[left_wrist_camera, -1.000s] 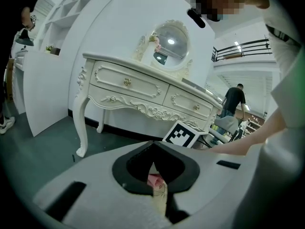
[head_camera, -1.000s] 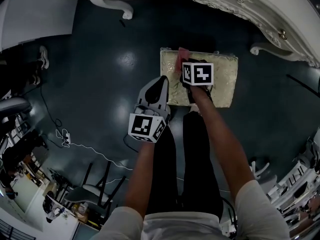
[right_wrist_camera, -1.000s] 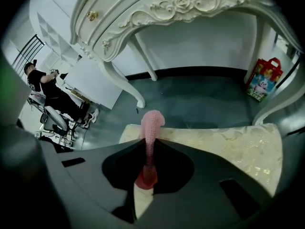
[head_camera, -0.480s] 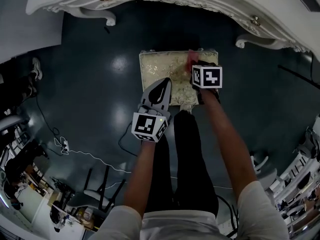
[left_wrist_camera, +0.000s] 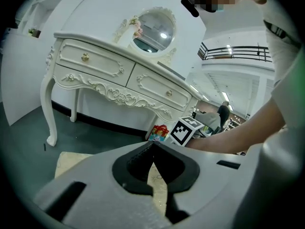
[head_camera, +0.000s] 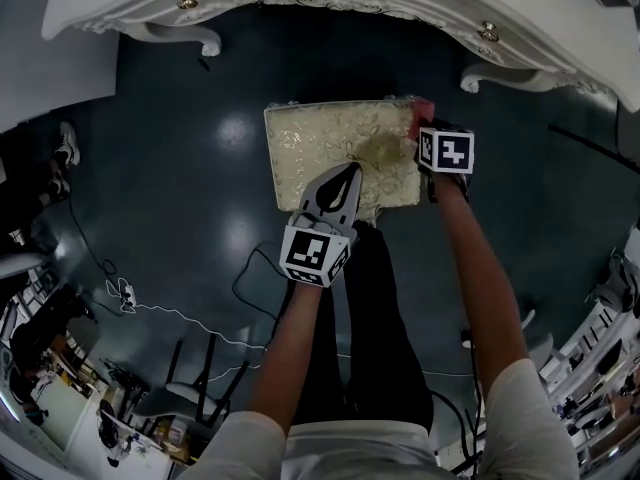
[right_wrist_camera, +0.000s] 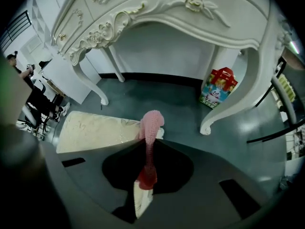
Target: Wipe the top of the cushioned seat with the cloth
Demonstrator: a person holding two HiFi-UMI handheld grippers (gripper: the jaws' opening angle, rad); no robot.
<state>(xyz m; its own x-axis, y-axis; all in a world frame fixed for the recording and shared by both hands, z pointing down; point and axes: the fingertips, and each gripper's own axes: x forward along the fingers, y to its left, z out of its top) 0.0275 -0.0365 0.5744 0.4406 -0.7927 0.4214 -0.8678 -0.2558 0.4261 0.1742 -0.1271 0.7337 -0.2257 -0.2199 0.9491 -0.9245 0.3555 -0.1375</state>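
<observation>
- left tool: jaws shut on nothing, parked over the near edge of the cushioned seat, idle.
- seat top: bare cream fabric left of centre; can't make out any dirt.
- cloth: pink, bunched, at the seat's far right corner, partly past the edge.
- right tool: clamped on the cloth, at the seat's right edge.
- step: looks like the end of a wipe stroke, task mid-way.
- next: likely reverse leftward across the top, keeping the cloth pressed on the cushion and not letting it drop off the corner.
</observation>
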